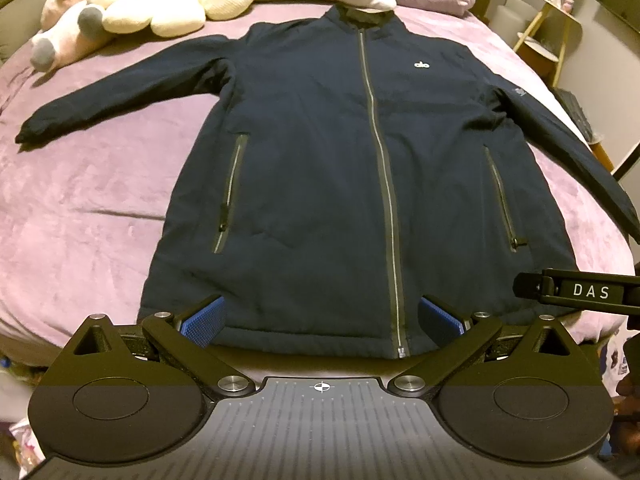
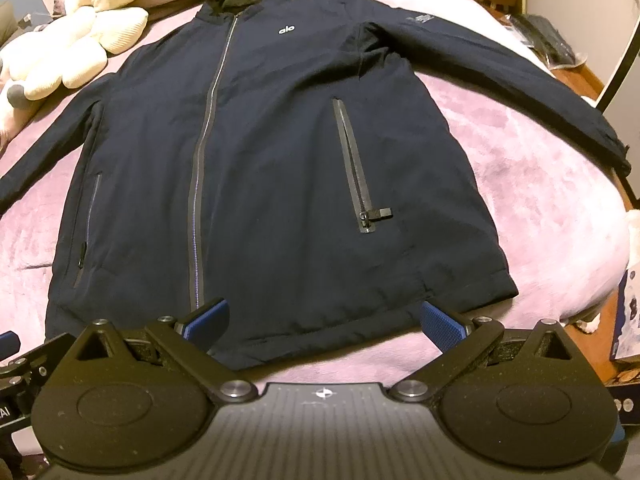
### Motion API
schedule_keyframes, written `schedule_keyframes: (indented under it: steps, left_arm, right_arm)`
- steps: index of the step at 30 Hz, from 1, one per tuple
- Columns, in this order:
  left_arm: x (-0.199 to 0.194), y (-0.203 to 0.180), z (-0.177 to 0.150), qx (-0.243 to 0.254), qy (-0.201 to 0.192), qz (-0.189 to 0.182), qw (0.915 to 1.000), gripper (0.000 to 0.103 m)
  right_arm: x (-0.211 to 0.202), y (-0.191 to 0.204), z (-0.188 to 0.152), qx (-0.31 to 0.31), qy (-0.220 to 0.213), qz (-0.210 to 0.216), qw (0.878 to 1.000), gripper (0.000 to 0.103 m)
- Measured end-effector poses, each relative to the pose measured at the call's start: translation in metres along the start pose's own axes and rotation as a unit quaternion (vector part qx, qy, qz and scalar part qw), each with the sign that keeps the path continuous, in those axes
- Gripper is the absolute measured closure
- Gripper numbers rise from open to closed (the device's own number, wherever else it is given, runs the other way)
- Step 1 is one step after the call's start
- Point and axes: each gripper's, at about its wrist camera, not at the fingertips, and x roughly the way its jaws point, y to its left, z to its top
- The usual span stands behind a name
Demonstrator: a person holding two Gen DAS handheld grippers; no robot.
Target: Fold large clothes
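Navy zip jacket (image 1: 320, 184), flat and zipped, sleeves spread, centre frame on purple bed (image 1: 88, 216); left gripper (image 1: 320, 320) and right gripper (image 2: 324, 322), fingers wide, empty, at hem; folding unstarted, next likely a sleeve grasp.

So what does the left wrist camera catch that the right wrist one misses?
Only the left wrist view shows the whole left-hand sleeve to its cuff, the pink plush toy in full, and the other tool's black bar marked DAS.

Only the right wrist view shows the pocket zipper pull clearly and the right-hand sleeve to its cuff.

Both show the navy jacket, zipped, flat on the purple blanket, and each tool's own fingers spread open: left gripper, right gripper.
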Motion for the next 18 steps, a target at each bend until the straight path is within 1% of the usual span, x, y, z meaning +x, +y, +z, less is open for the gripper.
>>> schedule_keyframes:
  steps: [8, 10, 11, 13, 14, 15, 16, 17, 18]
  left_arm:
    - [0.009, -0.003, 0.007, 0.003, 0.010, -0.003, 0.9999, 0.000]
    - [0.012, -0.004, 0.010, 0.004, 0.009, -0.007, 0.9999, 0.000]
    - [0.013, -0.004, 0.012, 0.003, 0.004, -0.010, 0.9999, 0.000]
    - [0.016, -0.002, 0.017, -0.005, -0.015, -0.024, 0.9996, 0.000]
    - [0.017, 0.000, 0.020, -0.013, -0.033, -0.040, 0.9986, 0.000]
    - [0.019, 0.003, 0.024, -0.020, -0.051, -0.057, 0.9969, 0.000]
    - [0.022, 0.003, 0.029, -0.024, -0.061, -0.065, 0.9957, 0.000]
    - [0.027, 0.002, 0.035, -0.020, -0.065, -0.062, 0.9957, 0.000]
    - [0.032, -0.002, 0.043, -0.012, -0.068, -0.051, 0.9963, 0.000]
  right_arm:
    - [0.008, -0.009, 0.002, 0.015, 0.005, 0.016, 1.000, 0.002]
    - [0.010, -0.011, 0.004, 0.019, 0.001, 0.028, 0.999, 0.002]
    - [0.010, -0.013, 0.005, 0.022, -0.010, 0.043, 0.999, 0.002]
    - [0.008, -0.023, 0.007, 0.033, -0.049, 0.087, 0.994, 0.002]
    - [0.007, -0.034, 0.009, 0.047, -0.089, 0.115, 0.988, 0.002]
    - [0.006, -0.045, 0.010, 0.061, -0.121, 0.135, 0.982, 0.002]
    - [0.006, -0.059, 0.012, 0.079, -0.159, 0.159, 0.971, 0.002]
    - [0.007, -0.078, 0.017, 0.102, -0.195, 0.179, 0.959, 0.002]
    - [0.011, -0.094, 0.025, 0.122, -0.210, 0.188, 0.952, 0.002]
